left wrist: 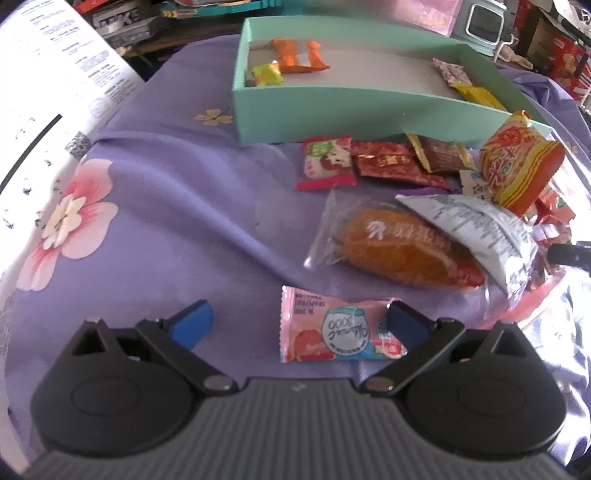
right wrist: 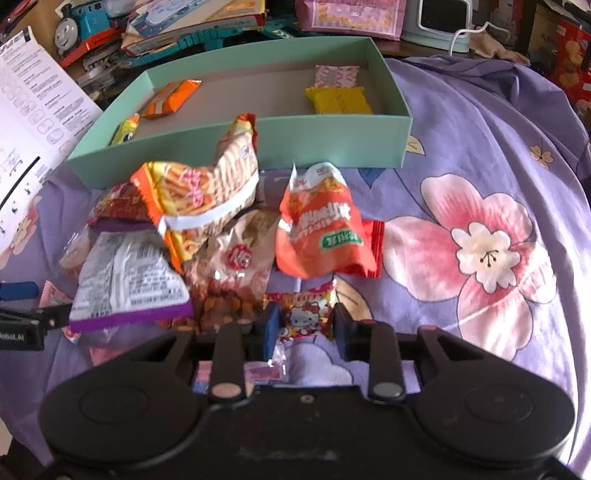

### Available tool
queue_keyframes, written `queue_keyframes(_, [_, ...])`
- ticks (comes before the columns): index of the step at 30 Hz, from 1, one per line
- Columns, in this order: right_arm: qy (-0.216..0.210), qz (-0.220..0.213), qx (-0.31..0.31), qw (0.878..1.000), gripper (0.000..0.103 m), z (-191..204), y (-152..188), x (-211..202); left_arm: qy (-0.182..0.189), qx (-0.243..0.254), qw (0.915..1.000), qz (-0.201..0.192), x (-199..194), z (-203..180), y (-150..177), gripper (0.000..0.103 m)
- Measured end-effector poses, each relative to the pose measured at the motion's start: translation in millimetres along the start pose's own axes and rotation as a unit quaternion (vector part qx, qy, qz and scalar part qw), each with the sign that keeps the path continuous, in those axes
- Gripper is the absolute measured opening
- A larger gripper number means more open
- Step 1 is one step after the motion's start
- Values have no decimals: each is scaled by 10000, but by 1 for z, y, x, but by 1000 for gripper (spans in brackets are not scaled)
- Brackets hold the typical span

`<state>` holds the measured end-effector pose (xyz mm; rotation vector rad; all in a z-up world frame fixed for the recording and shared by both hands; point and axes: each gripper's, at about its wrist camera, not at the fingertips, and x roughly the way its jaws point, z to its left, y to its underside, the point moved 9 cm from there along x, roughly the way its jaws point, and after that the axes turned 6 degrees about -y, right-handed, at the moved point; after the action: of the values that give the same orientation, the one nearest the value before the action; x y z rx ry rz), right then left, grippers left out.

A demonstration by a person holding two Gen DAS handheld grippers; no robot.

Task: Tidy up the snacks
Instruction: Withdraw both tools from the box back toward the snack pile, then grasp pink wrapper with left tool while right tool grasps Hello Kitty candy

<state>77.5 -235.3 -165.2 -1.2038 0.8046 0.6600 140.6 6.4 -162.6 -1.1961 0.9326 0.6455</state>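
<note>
A mint-green box (left wrist: 332,114) (right wrist: 280,136) stands at the far side of the purple flowered cloth and holds a few wrapped snacks. A pile of loose snack packets (right wrist: 207,221) (left wrist: 424,206) lies in front of it. My left gripper (left wrist: 299,325) is open, its jaws wide apart around a pink grapefruit candy packet (left wrist: 332,332) lying on the cloth. My right gripper (right wrist: 304,321) is shut on a small Hello Kitty candy packet (right wrist: 304,314) at the near edge of the pile.
A white printed sheet (left wrist: 48,92) (right wrist: 33,110) lies at the left. Cluttered boxes, a toy train (right wrist: 81,22) and a white appliance (right wrist: 439,18) stand behind the box. The cloth with a big pink flower (right wrist: 480,251) spreads to the right.
</note>
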Motion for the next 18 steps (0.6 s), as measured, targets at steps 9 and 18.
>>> queue_keyframes(9, [-58,29,38,10000,27,10,16,-9,147,-107,9997,-135,-13,5,4,58])
queue_keyframes(18, [-191,2,155,9997,23,11,19,-20,285,319,9987,-289,-24,-14,1,49])
